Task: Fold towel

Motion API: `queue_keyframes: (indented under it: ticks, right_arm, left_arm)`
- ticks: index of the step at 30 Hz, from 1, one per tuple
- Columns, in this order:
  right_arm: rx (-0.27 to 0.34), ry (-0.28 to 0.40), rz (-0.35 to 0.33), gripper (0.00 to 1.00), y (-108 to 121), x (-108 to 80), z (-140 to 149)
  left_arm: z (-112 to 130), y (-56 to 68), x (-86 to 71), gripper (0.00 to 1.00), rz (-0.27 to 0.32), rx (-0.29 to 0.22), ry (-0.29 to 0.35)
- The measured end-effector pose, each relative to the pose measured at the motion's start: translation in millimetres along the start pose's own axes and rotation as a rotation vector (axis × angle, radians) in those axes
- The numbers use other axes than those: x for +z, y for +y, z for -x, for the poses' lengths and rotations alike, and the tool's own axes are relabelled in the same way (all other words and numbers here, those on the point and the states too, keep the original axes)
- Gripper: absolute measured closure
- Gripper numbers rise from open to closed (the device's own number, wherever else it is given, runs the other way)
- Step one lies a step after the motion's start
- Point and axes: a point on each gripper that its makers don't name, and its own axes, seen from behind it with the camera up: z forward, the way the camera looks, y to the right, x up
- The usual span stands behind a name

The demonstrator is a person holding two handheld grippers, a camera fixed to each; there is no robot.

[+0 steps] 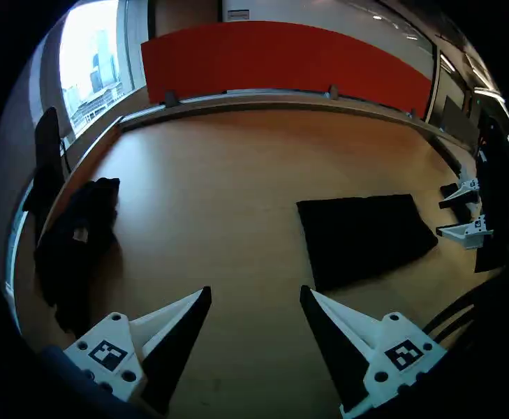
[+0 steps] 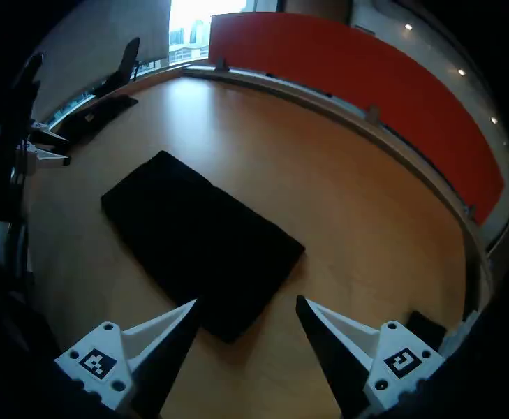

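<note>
A black towel (image 1: 362,237) lies flat as a rectangle on the wooden table (image 1: 240,181). In the left gripper view my left gripper (image 1: 254,293) is open with nothing between its fingers; the towel is ahead and to its right. The right gripper (image 1: 439,217) shows at the far right, open, just beyond the towel's right edge. In the right gripper view the towel (image 2: 198,241) lies directly ahead, its near corner just under my open right gripper (image 2: 247,302). The left gripper (image 2: 67,151) appears small at the far left, apart from the towel.
A heap of dark clothing (image 1: 79,237) lies on the table's left side. A red partition (image 1: 282,59) runs along the table's far edge, with a window (image 1: 90,63) to its left. A small dark object (image 2: 425,325) lies near the table edge.
</note>
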Motion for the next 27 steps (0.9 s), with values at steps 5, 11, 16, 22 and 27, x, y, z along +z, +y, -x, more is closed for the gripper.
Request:
queue_keyframes:
  ticks: [5,11,16,22,27]
  right_arm:
    - [-0.021,-0.013,-0.020,0.01,-5.5,1.6,2.5]
    - [-0.030,-0.048,-0.051,0.10,-12.8,3.9,15.9]
    - [-0.017,-0.081,-0.101,0.24,-22.4,4.6,30.1]
    - [-0.005,-0.107,-0.132,0.39,-25.9,4.0,43.0]
    - [-0.005,-0.117,-0.140,0.47,-24.6,3.7,48.5]
  left_arm:
    - [9.2,-8.2,-8.7,0.06,-0.015,-0.020,-0.007]
    - [18.6,-11.8,-17.1,0.06,-0.021,-0.040,-0.014]
    - [26.3,-12.5,-21.8,0.06,-0.020,-0.061,-0.023]
    - [32.1,-16.3,-25.3,0.06,-0.028,-0.074,-0.029]
    - [34.1,-19.8,-27.3,0.06,-0.036,-0.076,-0.032]
